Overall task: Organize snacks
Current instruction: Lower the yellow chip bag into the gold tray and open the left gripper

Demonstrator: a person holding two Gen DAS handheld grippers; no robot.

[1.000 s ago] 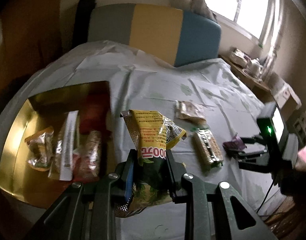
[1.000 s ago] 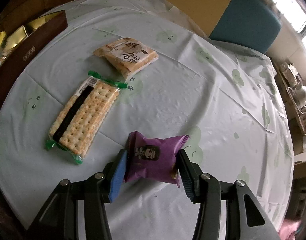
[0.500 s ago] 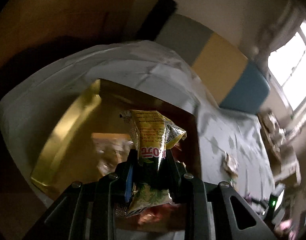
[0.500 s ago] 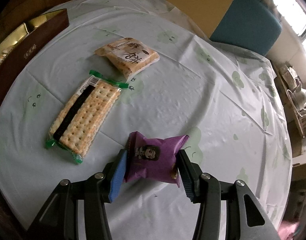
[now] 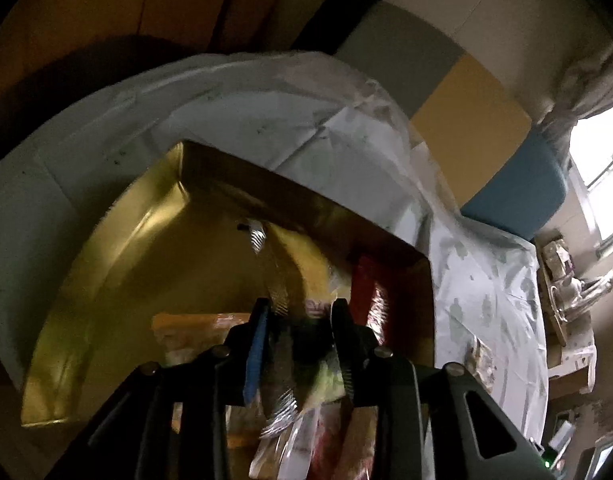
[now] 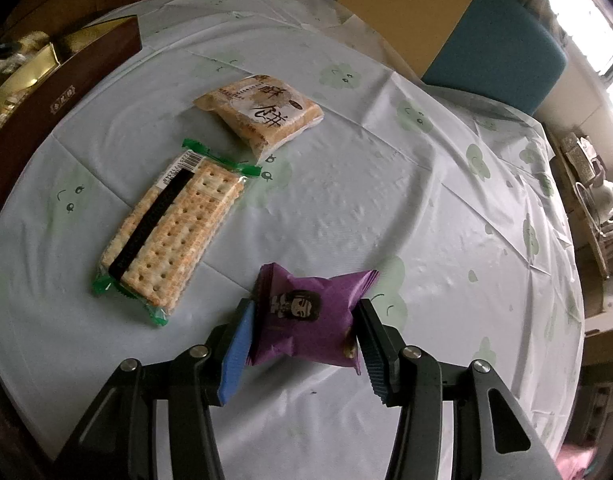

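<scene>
Purple pkt (image 6: pixel 306 316), face print, pinched in right gripper (image 6: pixel 302 340); 2 cracker pkts beside. Left gripper (image 5: pixel 300 344) opening around blurred yellow-green bag (image 5: pixel 326 376) over gold box (image 5: pixel 106 280).

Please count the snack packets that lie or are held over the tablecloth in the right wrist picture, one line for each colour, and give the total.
Purple foil packet, between the right tongs: 1
Clear cracker packet with green ends: 1
Beige square biscuit packet: 1
Total: 3

Dim, blurred left view, window (image 5: pixel 602 168) glare at right; brighter, sharper right view, perhaps daylit, fisheye-bent edges.
</scene>
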